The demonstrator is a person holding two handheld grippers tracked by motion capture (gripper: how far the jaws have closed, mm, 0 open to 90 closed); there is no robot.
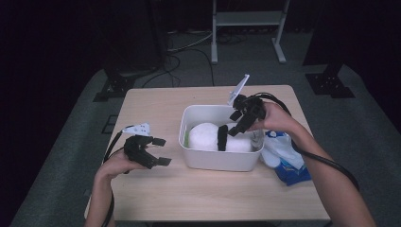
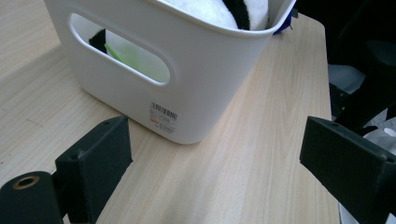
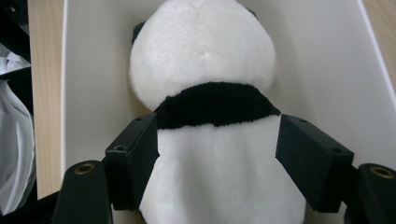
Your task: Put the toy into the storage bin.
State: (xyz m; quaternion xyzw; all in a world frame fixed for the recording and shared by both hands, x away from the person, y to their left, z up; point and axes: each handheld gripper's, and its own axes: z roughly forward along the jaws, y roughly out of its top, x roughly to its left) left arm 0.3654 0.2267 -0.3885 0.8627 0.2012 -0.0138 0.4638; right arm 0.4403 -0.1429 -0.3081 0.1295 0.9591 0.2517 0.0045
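Observation:
A black-and-white panda plush (image 1: pixel 203 136) lies inside a white plastic bin (image 1: pixel 217 163) at the middle of the wooden table. My right gripper (image 1: pixel 236 122) hovers over the bin's right end and points down at the plush. In the right gripper view its jaws stand wide on either side of the panda's (image 3: pixel 201 51) white body, below the black band, without pressing on it; the right gripper (image 3: pixel 217 140) is open. The left gripper (image 1: pixel 161 151) rests low over the table left of the bin, open with nothing in it. The left gripper view faces the bin's handle side (image 2: pixel 210 84).
A blue-and-white packet (image 1: pixel 283 151) with crumpled white material lies on the table right of the bin. Something green (image 2: pixel 135 58) shows through the bin's handle slot. Bare wood lies in front of the bin. A white metal frame (image 1: pixel 246 19) stands on the floor beyond the table.

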